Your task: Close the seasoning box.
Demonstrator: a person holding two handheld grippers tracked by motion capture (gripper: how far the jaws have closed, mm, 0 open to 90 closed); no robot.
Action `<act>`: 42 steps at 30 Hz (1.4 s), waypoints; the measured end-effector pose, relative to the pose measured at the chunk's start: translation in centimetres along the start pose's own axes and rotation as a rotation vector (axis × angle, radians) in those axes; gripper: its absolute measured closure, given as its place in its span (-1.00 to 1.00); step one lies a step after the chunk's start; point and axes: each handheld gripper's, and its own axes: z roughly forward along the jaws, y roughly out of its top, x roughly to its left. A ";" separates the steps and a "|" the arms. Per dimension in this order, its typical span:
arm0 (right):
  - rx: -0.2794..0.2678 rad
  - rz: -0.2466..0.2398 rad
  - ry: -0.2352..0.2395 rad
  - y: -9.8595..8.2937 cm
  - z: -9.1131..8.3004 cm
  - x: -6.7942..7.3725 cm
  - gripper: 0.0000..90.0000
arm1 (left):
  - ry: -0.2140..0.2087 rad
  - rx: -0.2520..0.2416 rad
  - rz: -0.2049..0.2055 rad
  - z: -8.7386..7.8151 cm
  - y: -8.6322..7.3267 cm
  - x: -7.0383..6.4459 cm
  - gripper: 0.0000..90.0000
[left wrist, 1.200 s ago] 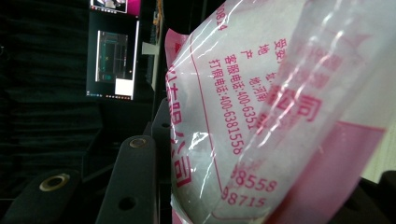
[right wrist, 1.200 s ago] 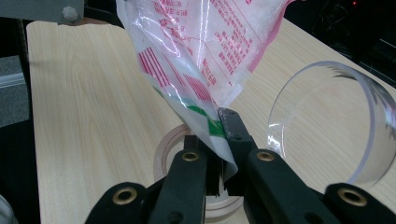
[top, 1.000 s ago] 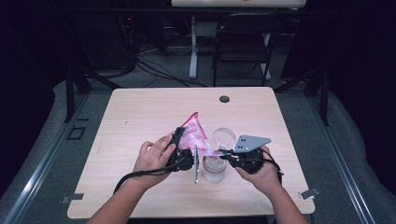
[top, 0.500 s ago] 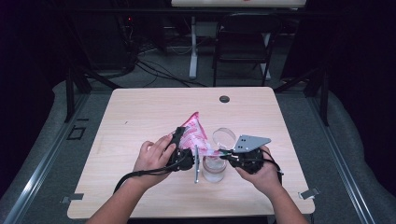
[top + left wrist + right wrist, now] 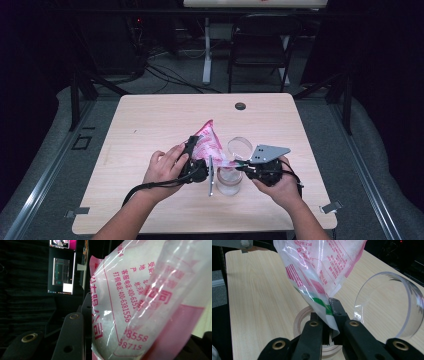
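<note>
Both grippers grasp one pink-printed plastic bag (image 5: 207,142) over the near middle of the table (image 5: 150,120). In the right gripper view, the right gripper (image 5: 329,315) has its black jaws clamped on the bag's lower corner, directly above a clear glass jar (image 5: 229,181) standing on the wood. The left gripper (image 5: 192,160) pinches the bag's other side, the film pressed between its jaws. Just beyond the jar lies a clear round lid (image 5: 240,146), tilted on edge.
</note>
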 end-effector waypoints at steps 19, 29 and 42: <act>0.001 0.001 -0.001 0.0 -0.1 0.0 0.96 | 0.003 -0.002 0.005 -0.1 0.2 0.2 0.35; 0.002 0.001 -0.003 0.0 0.0 0.0 0.96 | 0.009 -0.007 0.004 -0.1 0.2 0.2 0.35; 0.001 0.001 -0.003 0.0 -0.1 0.0 0.96 | 0.011 -0.010 0.003 -0.2 0.2 0.2 0.35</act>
